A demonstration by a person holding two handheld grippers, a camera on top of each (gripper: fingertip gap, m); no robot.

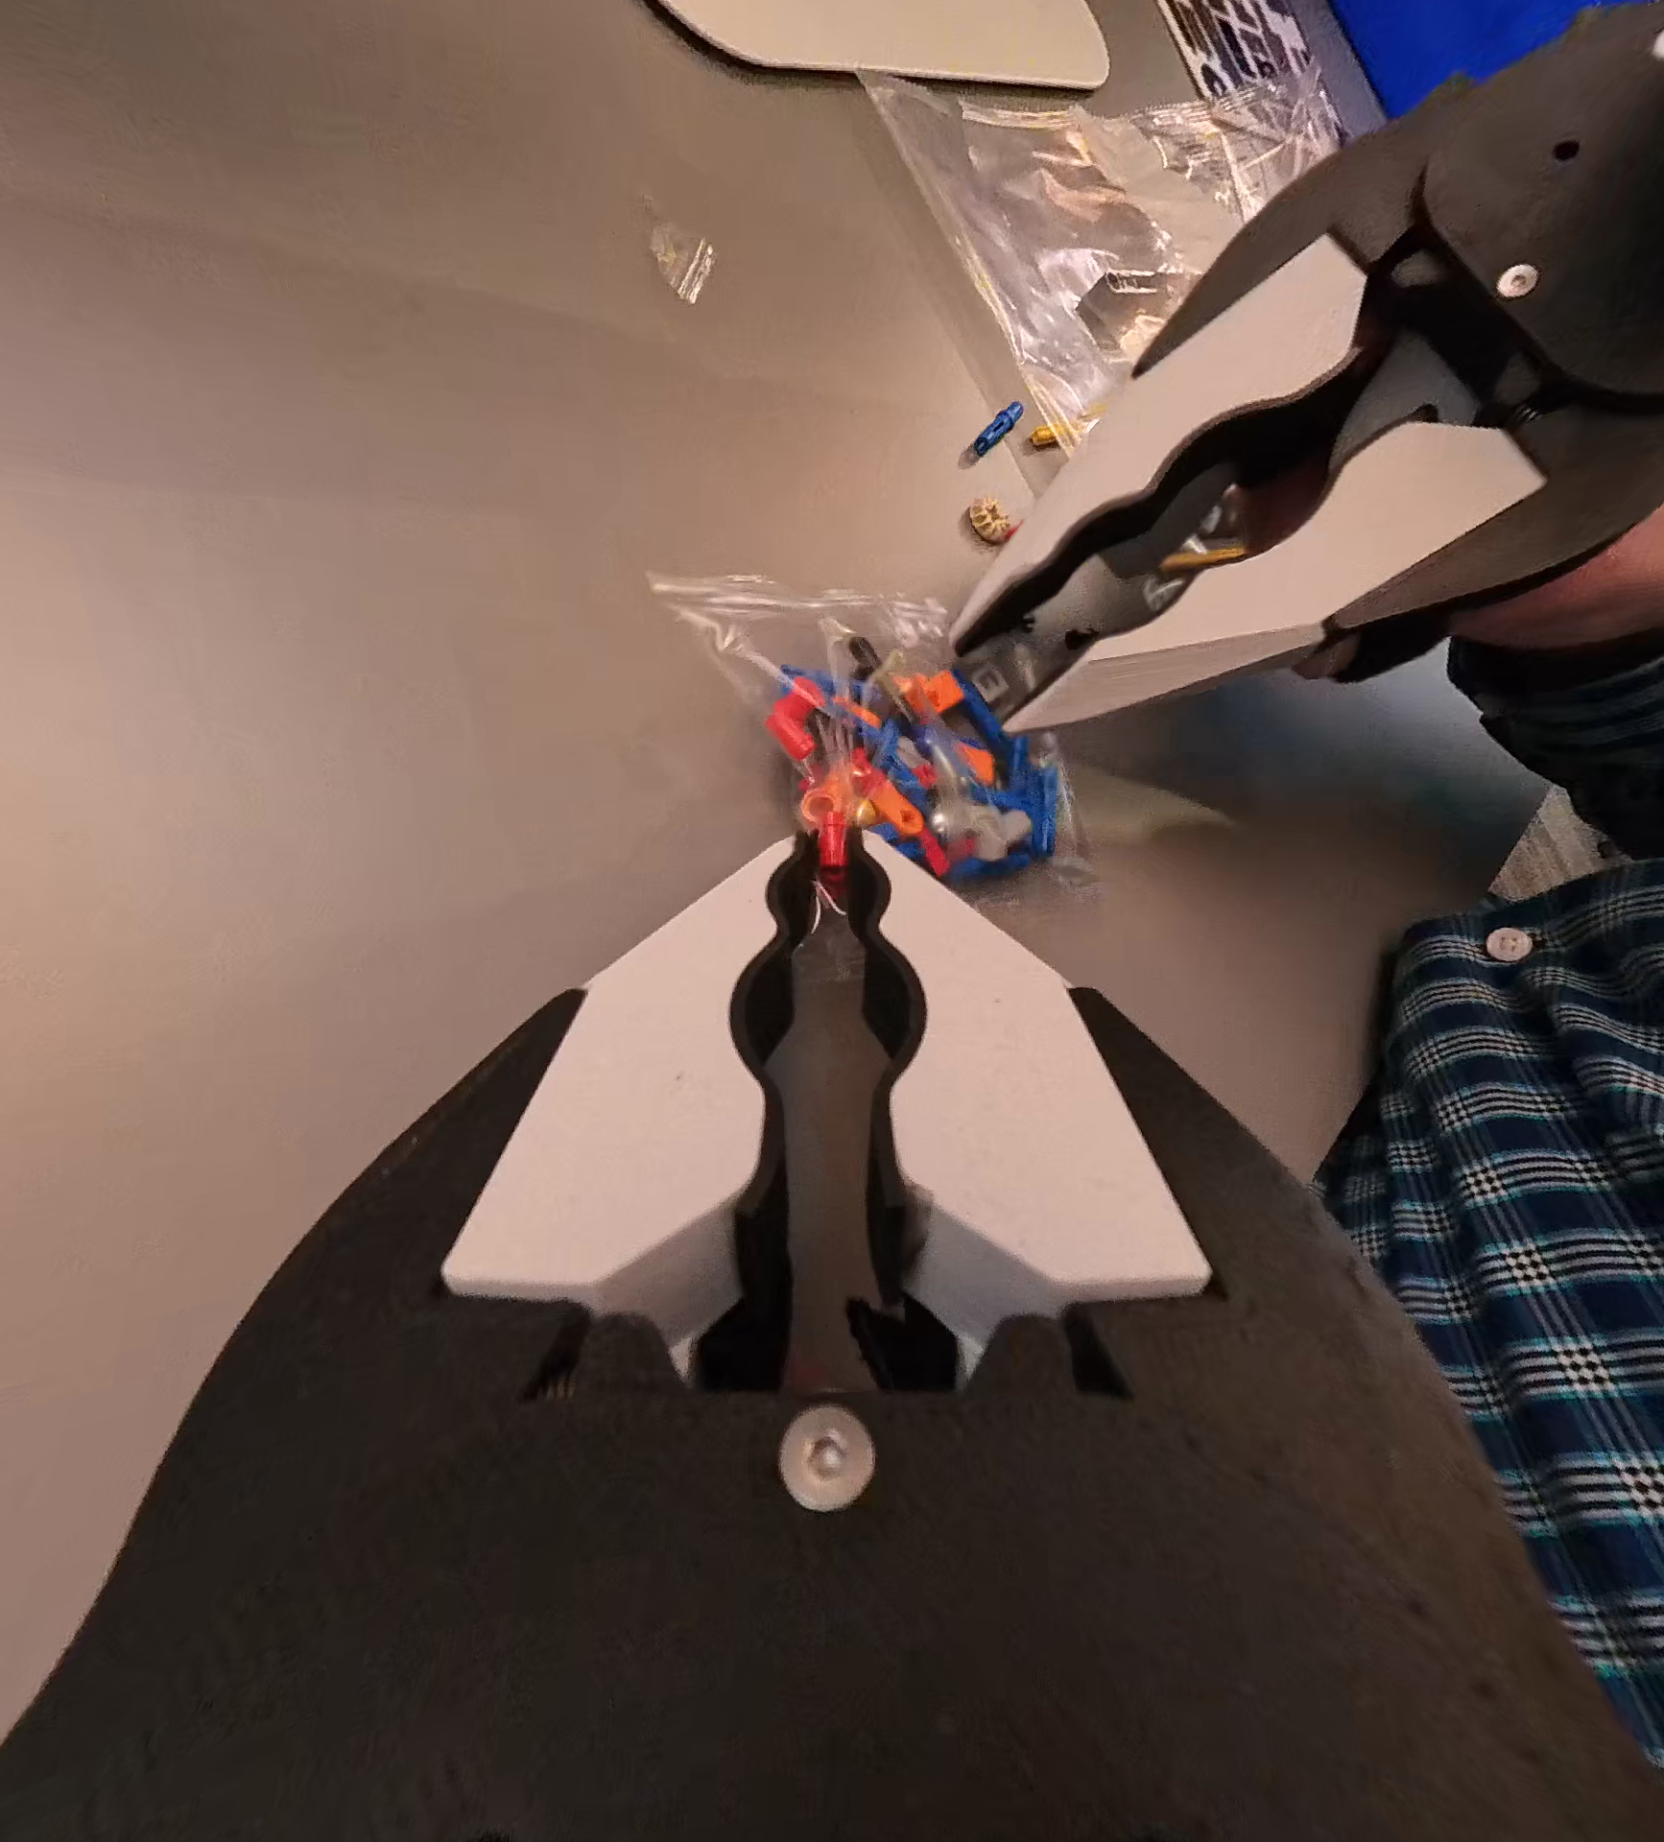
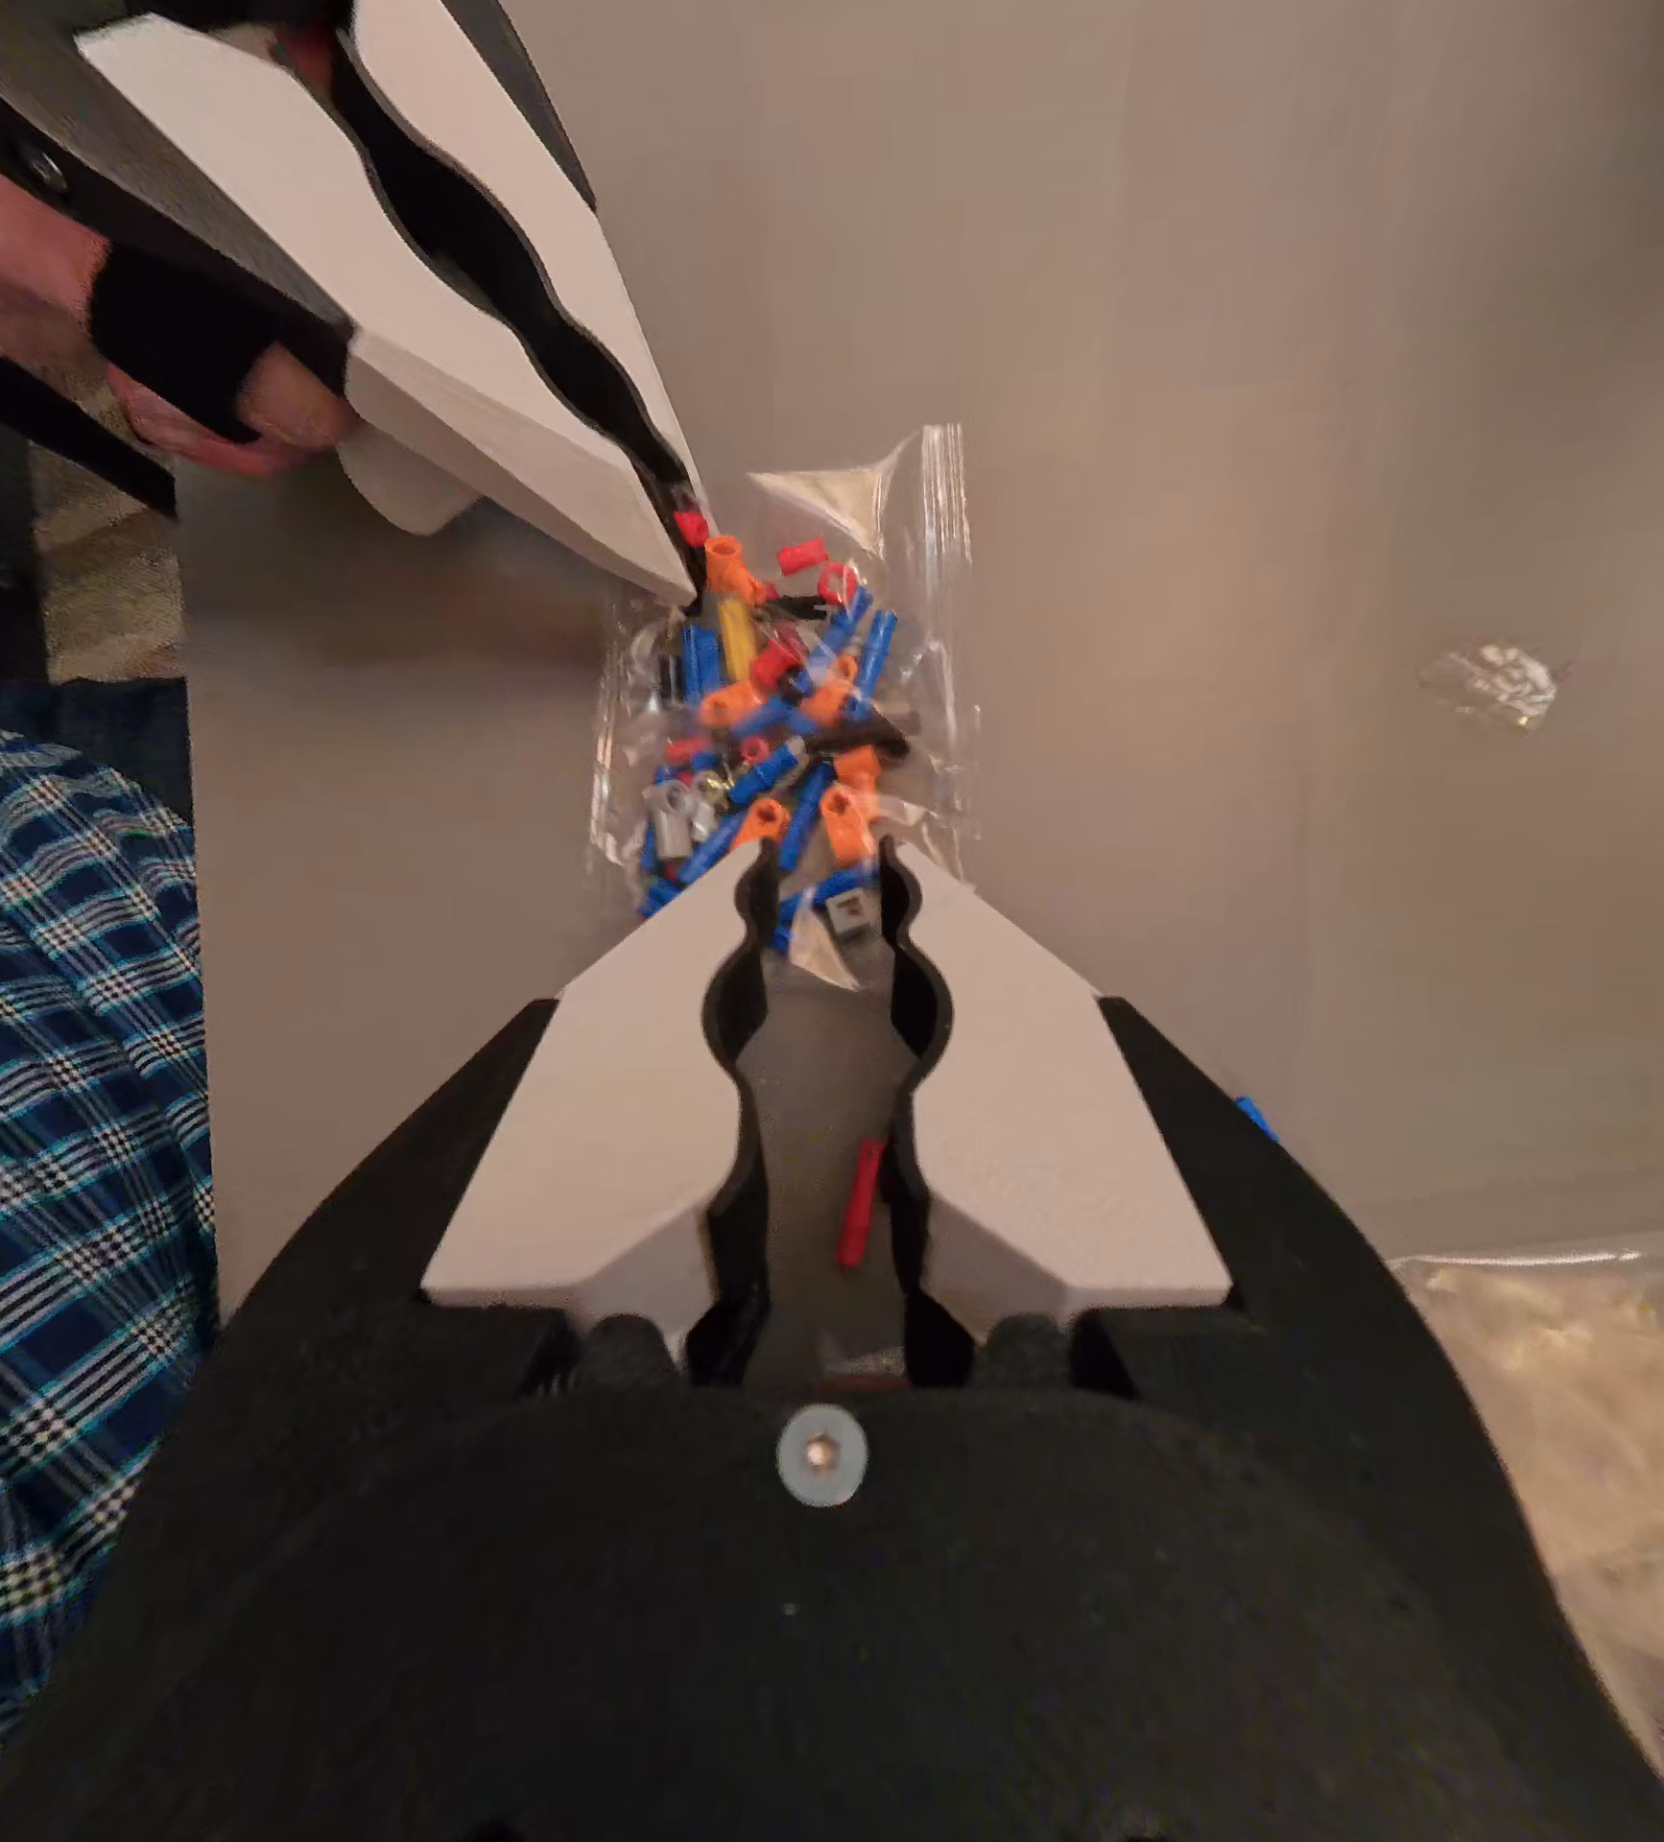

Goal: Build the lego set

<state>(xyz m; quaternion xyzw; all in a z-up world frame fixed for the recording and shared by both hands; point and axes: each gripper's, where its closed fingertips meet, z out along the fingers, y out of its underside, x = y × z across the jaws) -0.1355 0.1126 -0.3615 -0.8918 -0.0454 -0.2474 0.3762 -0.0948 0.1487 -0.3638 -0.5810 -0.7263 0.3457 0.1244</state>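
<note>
A: Where was the small clear plastic bag of red, orange and blue lego pins when you stopped?

B: It lay on the plain grey table, caught between your two tools. In the left wrist view your left gripper had its white fingers nearly together, pinching the bag's near corner with a red piece right at the tips. How much of the grip was film and how much was brick, I couldn't tell; that spot was blurred.

A: And the other one?

B: Your right gripper stood narrowly parted, its tips over the bag's near edge. A grey piece and crumpled film showed in the gap, but neither picture showed whether the fingers actually pressed on them. From the left wrist view it came in from two o'clock, and its tips hid that end of the bag.

A: Anything loose?

B: A red pin lay on the table between the right fingers, partly covered by one. At one o'clock of the bag in the left view were a blue pin, a small tan round piece and a larger clear bag, its contents unreadable through glare. A tiny crumpled clear bag sat at twelve. Your plaid sleeve was cut off at the right edge.
</note>
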